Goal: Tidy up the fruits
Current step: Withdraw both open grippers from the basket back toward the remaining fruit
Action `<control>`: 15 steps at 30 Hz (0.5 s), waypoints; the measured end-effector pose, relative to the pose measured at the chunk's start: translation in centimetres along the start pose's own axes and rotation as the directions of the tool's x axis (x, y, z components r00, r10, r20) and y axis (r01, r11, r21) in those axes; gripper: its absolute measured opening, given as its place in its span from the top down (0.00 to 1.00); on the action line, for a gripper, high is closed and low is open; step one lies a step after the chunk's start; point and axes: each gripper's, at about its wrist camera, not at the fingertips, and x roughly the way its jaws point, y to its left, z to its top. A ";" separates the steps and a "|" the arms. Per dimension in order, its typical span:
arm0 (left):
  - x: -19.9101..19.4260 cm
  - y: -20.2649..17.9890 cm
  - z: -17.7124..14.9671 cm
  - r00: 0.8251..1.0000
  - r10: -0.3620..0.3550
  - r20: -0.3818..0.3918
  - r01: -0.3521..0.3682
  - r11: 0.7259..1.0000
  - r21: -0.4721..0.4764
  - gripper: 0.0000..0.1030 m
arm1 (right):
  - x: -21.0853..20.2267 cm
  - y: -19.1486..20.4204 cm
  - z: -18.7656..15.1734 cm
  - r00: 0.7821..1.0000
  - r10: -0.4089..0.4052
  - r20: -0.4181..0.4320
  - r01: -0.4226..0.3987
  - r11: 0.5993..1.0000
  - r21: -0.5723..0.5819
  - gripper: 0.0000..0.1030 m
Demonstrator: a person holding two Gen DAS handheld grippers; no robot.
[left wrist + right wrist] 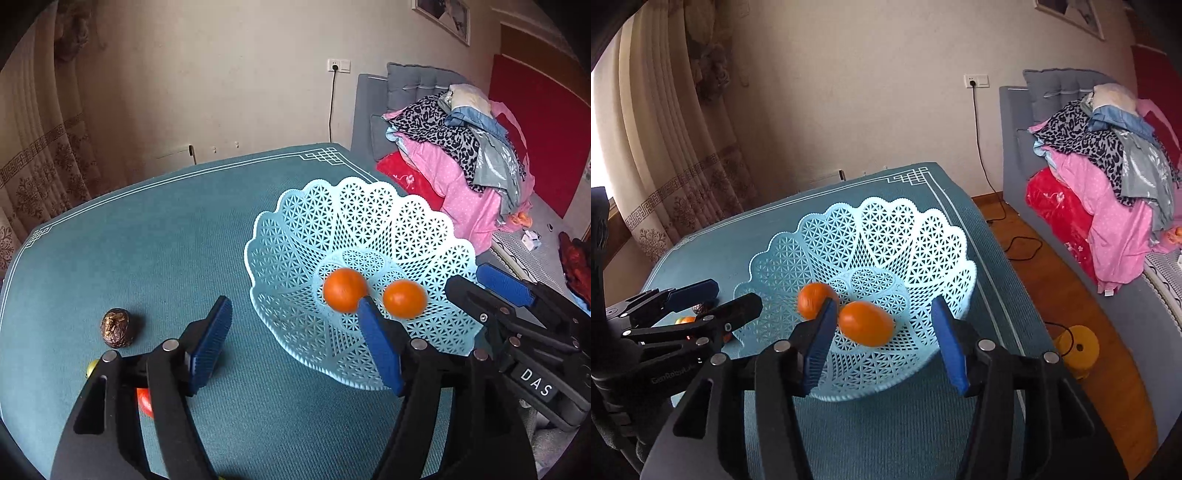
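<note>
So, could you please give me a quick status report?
Both grippers, left and right, open, empty. Two oranges in basket. Walnut still on table. Nothing blocking.

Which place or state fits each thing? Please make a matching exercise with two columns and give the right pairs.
Things:
1. two round orange fruits
2. dark brown wrinkled walnut
3. pile of colourful clothes
4. left gripper

Places or states:
A. on the grey sofa
B. on the teal tablecloth, outside the basket
C. open, nothing between its fingers
D. inside the light blue plastic lattice basket

Pairs: 1-D, 2-B, 3-A, 4-C
</note>
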 end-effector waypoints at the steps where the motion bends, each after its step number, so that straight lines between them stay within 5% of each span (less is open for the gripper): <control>1: -0.1 0.2 0.1 1.000 0.006 0.004 -0.006 1.000 -0.005 0.26 | 0.0 0.1 0.0 1.000 0.002 0.001 -0.002 1.000 0.001 0.48; 15: -3.0 2.0 -0.1 0.996 0.075 0.056 -0.074 0.997 -0.028 0.08 | -1.1 1.1 0.1 1.000 0.000 0.010 0.000 1.000 -0.008 0.38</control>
